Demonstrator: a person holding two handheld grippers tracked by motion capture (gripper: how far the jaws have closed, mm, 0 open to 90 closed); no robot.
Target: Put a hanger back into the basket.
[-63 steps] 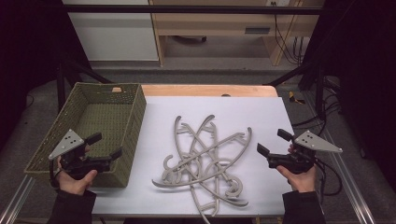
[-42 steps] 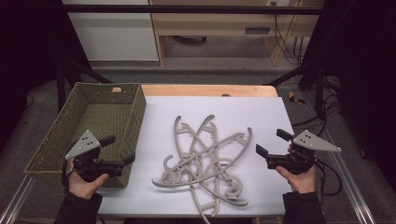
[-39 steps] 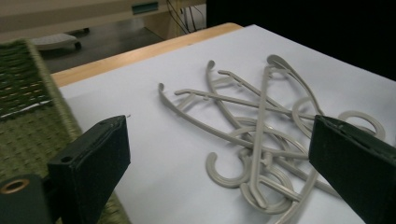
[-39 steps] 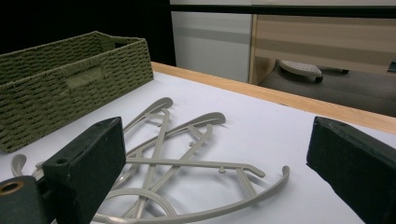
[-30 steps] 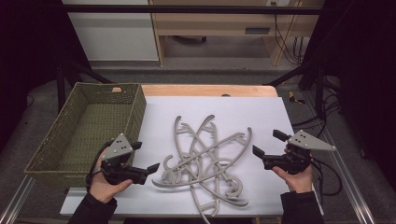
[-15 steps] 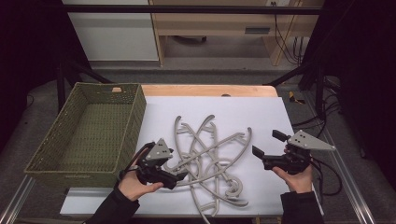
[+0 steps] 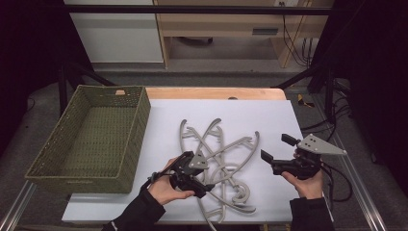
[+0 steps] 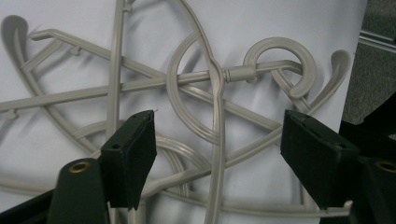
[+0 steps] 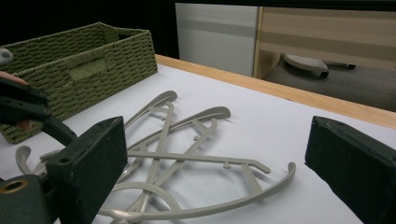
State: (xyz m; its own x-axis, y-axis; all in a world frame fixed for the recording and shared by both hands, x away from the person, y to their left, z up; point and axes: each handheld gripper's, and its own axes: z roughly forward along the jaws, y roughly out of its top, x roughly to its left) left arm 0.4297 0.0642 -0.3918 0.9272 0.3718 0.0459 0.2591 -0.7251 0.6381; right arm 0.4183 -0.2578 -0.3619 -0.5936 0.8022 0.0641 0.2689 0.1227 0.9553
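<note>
High view: a tangled pile of grey plastic clothes hangers (image 7: 219, 159) lies on the white surface (image 7: 269, 120), just right of the green woven rectangular basket (image 7: 91, 137), which is empty. The left claw (image 7: 199, 180) hangs over the pile's near-left part, closer to it than the right claw (image 7: 273, 154), which hovers above bare surface off the pile's right edge, apart from any hanger.

In the left gripper view the jaws stand wide apart, holding nothing. Straight ahead between them lie one hanger's round hook (image 8: 280, 65) and a long thin bar running away from the claw, roughly along its pointing direction. Other bars cross that one nearly at right angles, so the jaws' gap spans several overlapping pieces. My judgement is that closing here could catch more than one hanger, or drag a neighbour hooked through the loops.

In the right gripper view the right claw's jaws are also spread wide and empty, pointing low across the surface toward the pile (image 9: 177, 158), with the basket (image 9: 79, 60) beyond it at left.

Room for movement: the surface is bare beyond and to the right of the pile. The basket's near wall stands just left of the left hand (image 7: 166, 190), so a lifted hanger would have to clear that rim. The pile's nearest curved ends reach close to the surface's near edge, leaving little slack there.
</note>
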